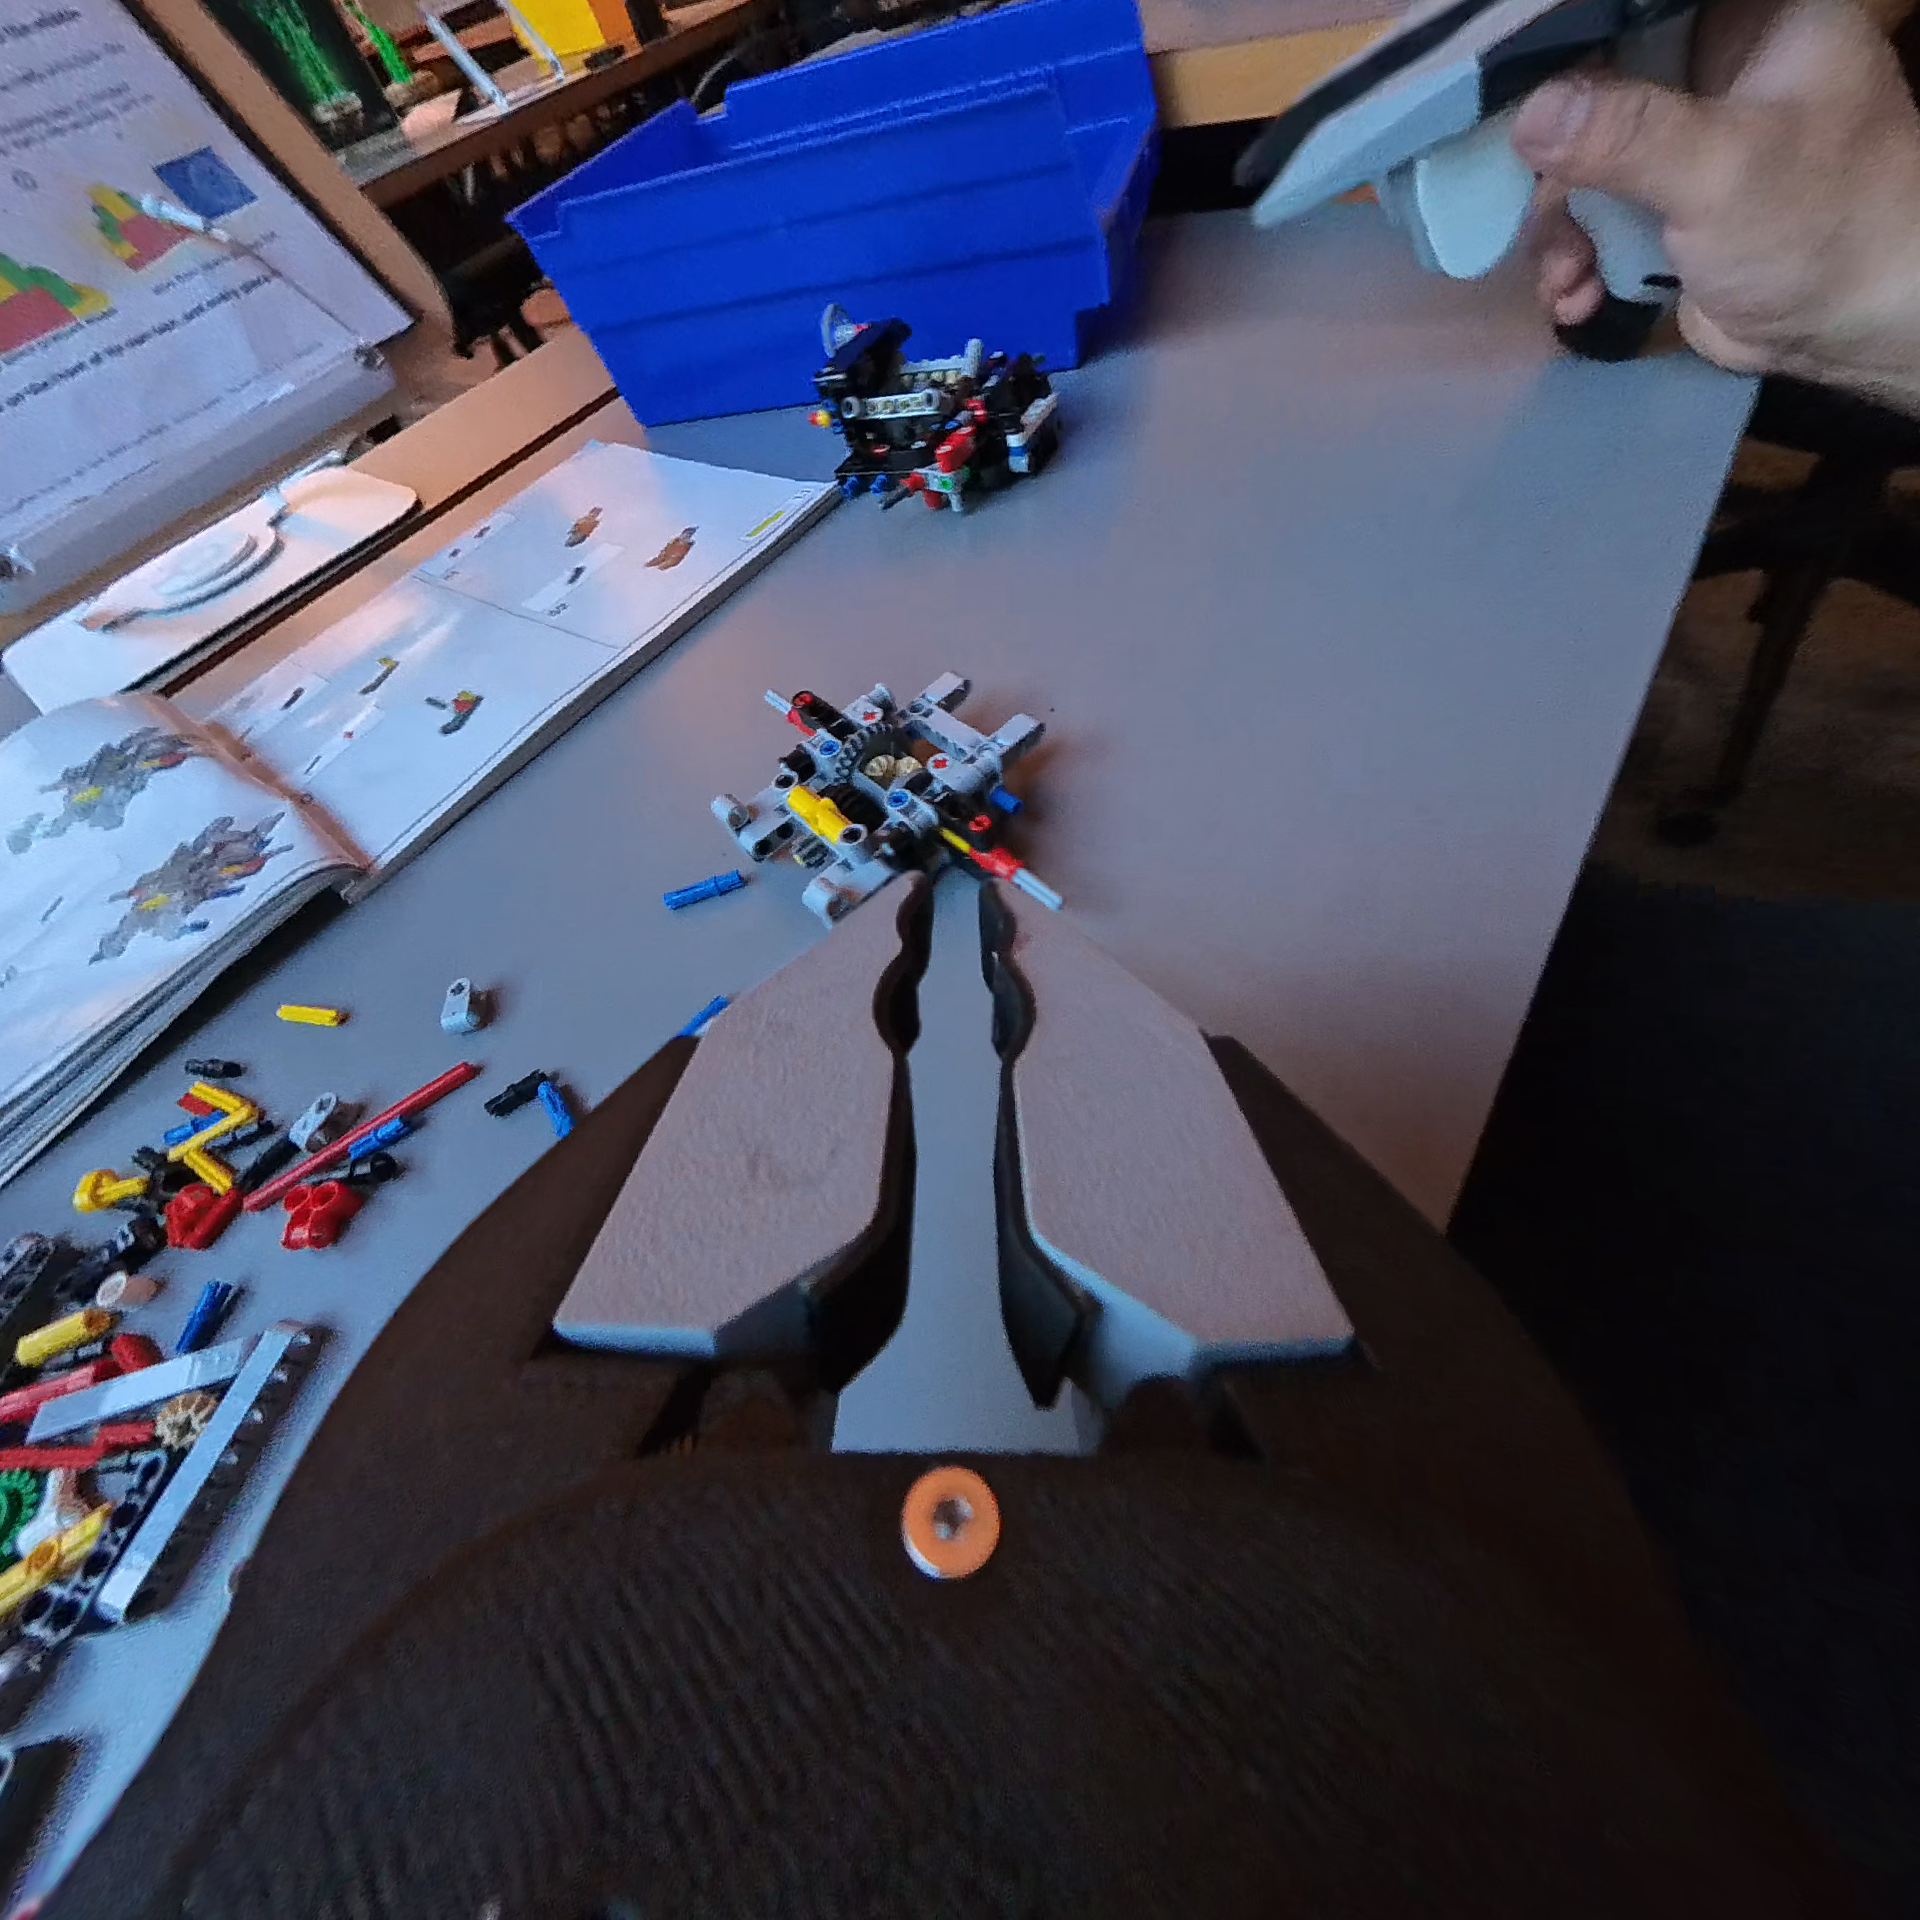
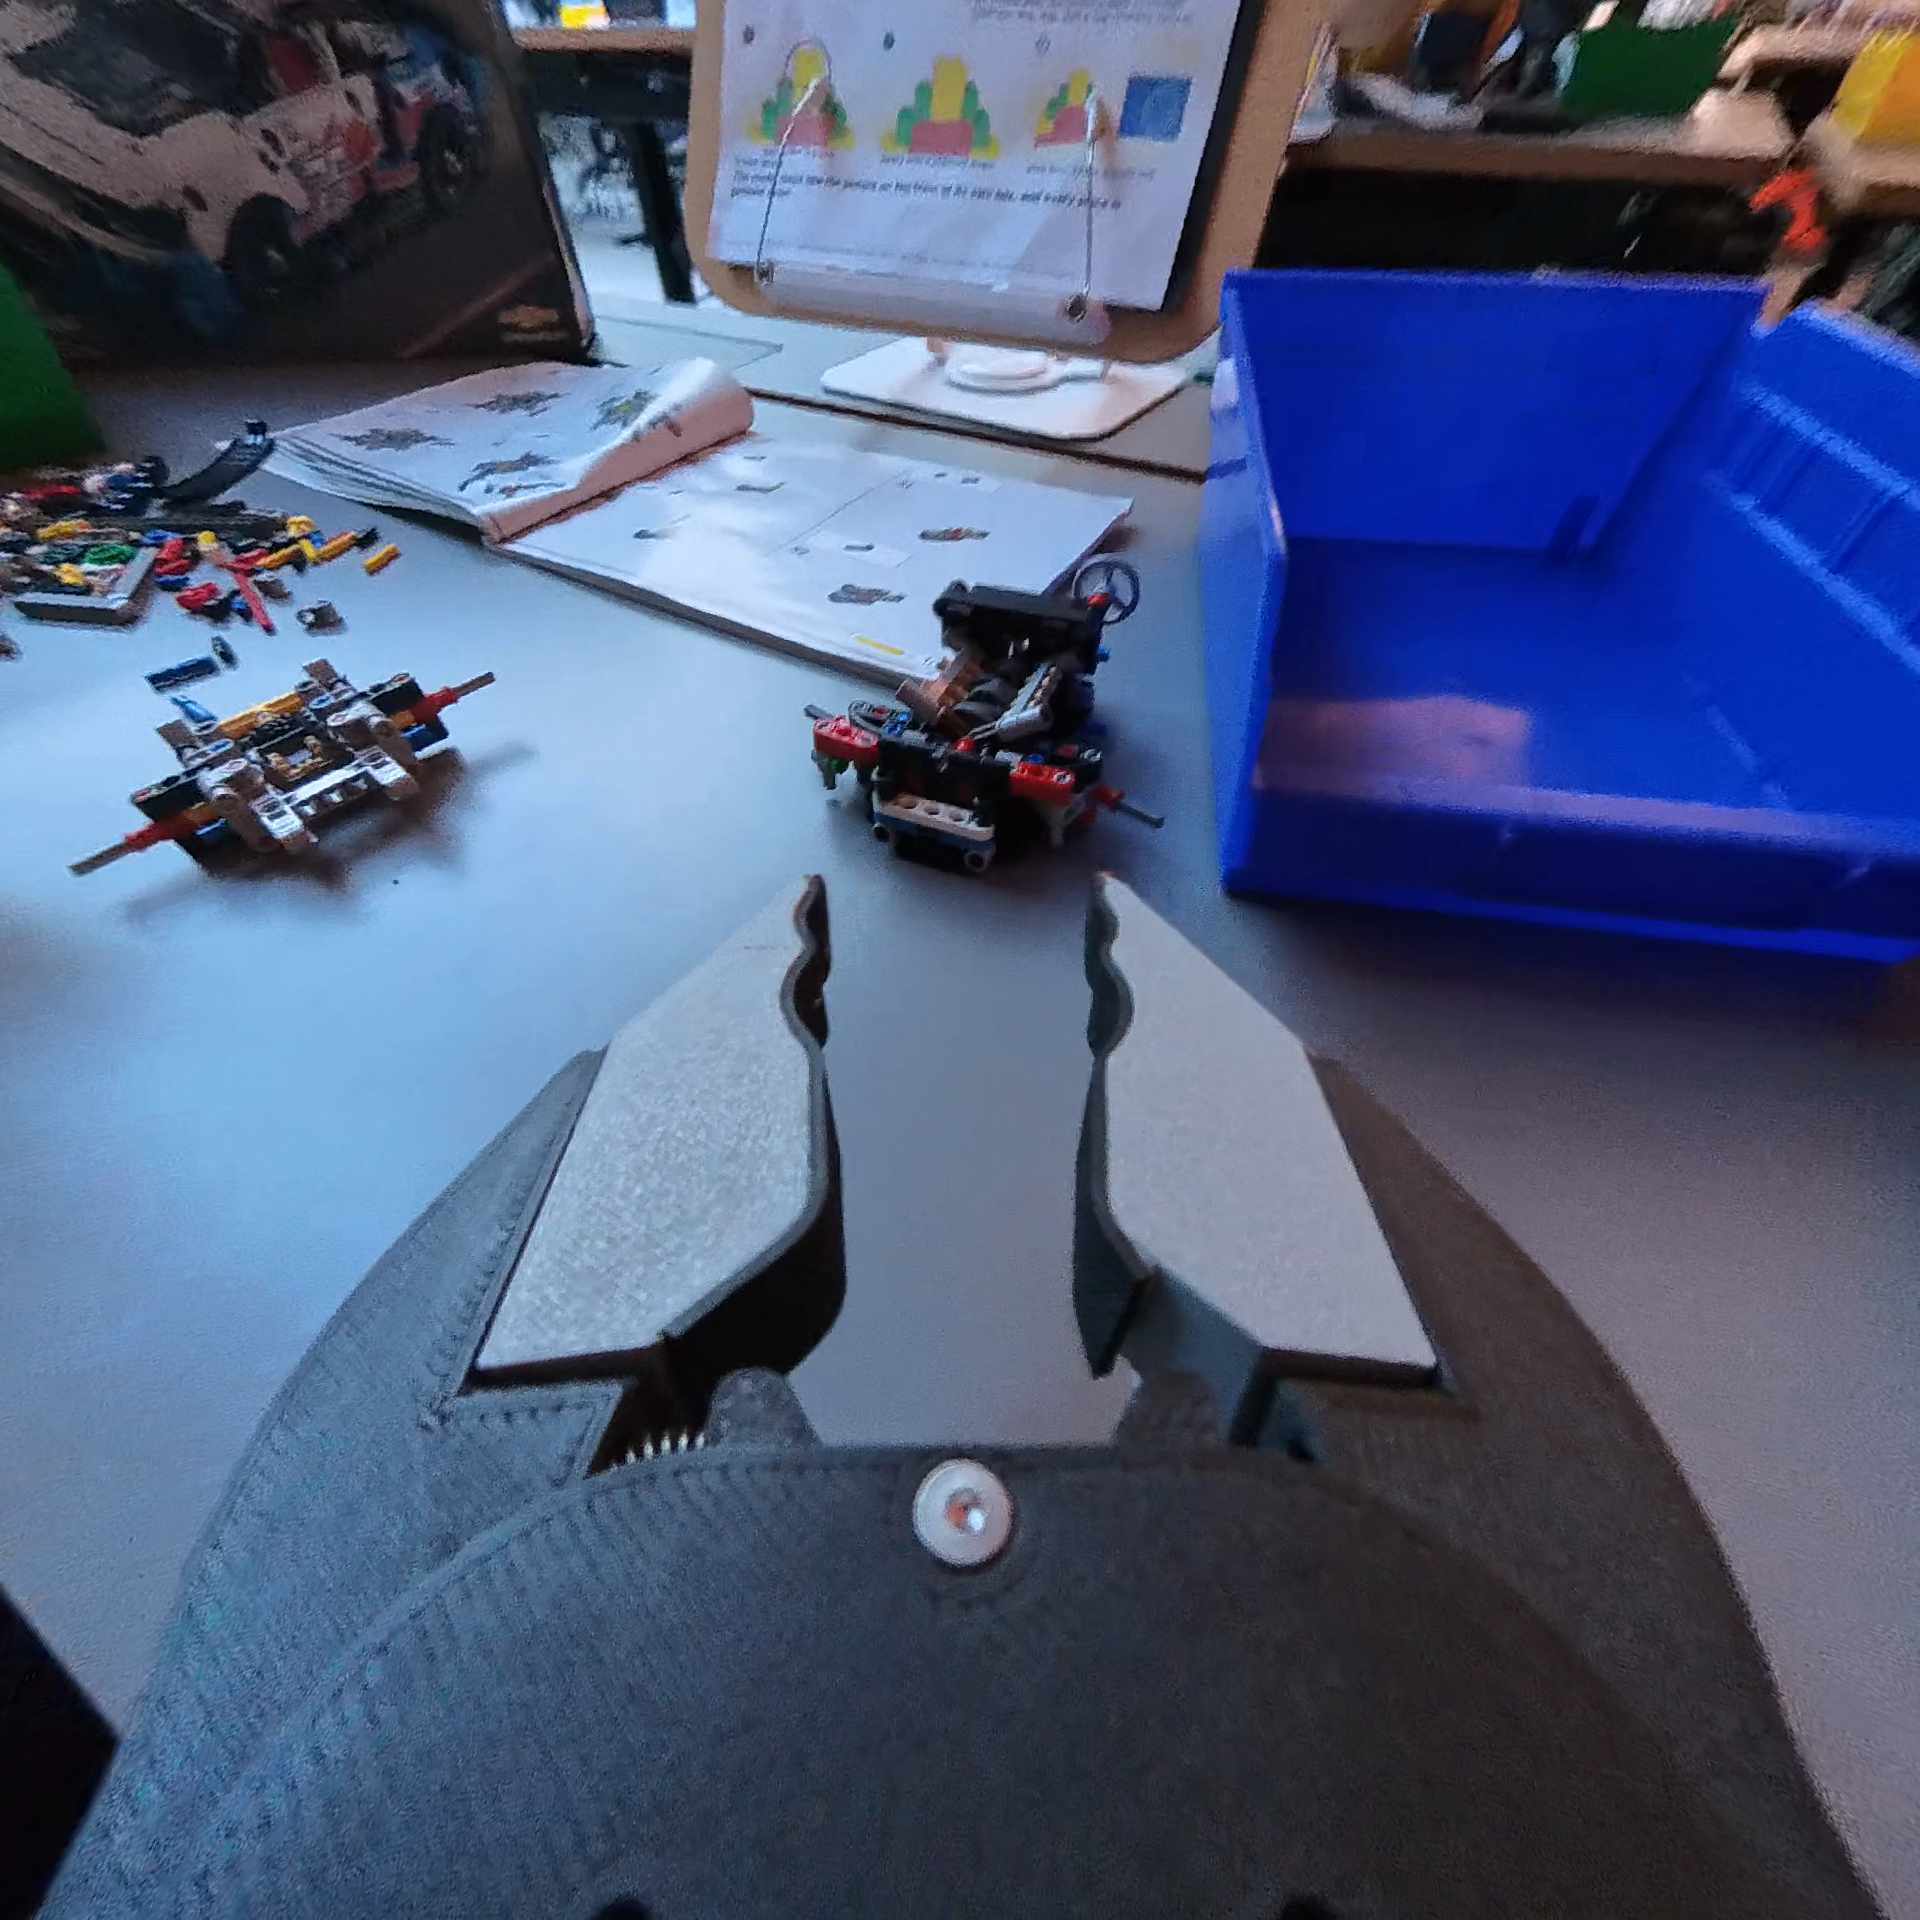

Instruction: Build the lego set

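Observation:
My left gripper has its fingers nearly together, with only a narrow slit of table showing between them. Its tips stand at the near edge of a grey brick assembly with gears and axles. I cannot tell whether the pads press on it. In the right wrist view the same assembly lies on the table with no finger showing on it. My right gripper is wide open and empty, just short of a black and red brick assembly, which also shows in the left wrist view.
A blue bin stands right of the black assembly. An open instruction book and several loose bricks lie to the left. A sheet on a stand is behind. The table edge runs along the right. A hand holds the other gripper. Tip to tip, the grippers are about 30 cm apart.

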A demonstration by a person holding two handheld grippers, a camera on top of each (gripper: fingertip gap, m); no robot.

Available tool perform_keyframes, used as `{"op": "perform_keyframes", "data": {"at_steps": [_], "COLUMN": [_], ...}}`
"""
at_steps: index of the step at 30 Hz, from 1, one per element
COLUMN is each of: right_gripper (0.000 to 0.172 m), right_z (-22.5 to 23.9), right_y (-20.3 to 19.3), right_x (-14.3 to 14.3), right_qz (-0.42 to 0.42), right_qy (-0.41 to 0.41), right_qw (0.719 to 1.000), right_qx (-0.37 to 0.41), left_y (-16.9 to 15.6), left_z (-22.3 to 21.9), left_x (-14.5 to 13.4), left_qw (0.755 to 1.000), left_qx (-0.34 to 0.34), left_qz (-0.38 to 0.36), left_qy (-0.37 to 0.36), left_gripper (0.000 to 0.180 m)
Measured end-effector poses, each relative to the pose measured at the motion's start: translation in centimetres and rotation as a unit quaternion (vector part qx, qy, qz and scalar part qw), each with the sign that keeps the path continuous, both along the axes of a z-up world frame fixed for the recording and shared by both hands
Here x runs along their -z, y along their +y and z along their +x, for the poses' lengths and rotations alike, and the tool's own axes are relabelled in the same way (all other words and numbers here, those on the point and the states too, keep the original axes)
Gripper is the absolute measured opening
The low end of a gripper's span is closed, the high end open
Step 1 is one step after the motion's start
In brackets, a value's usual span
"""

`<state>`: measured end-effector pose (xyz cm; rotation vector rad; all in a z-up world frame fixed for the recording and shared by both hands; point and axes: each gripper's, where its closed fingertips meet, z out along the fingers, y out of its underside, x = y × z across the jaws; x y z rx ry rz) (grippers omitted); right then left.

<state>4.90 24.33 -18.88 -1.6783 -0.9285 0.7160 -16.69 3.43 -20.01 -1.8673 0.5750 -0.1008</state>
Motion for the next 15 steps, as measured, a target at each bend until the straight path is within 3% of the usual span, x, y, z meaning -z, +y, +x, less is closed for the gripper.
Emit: {"op": "perform_keyframes", "data": {"at_steps": [8, 15], "right_gripper": [0.059, 0.058], "right_z": [-1.4, -2.2], "right_y": [-0.5, -1.1], "right_x": [0.9, 1.4], "right_qz": [-0.022, -0.006], "right_qy": [-0.022, -0.052], "right_qw": [0.999, 0.997], "right_qx": [-0.043, -0.056], "left_y": [0.6, 0.8], "left_z": [-1.3, -2.0], "left_x": [-0.1, -0.2], "left_qw": [0.999, 0.998], "left_qx": [-0.045, -0.065], "left_qz": [0.001, 0.0], "left_qy": [-0.008, -0.021], "left_gripper": [0.0, 0.0]}}
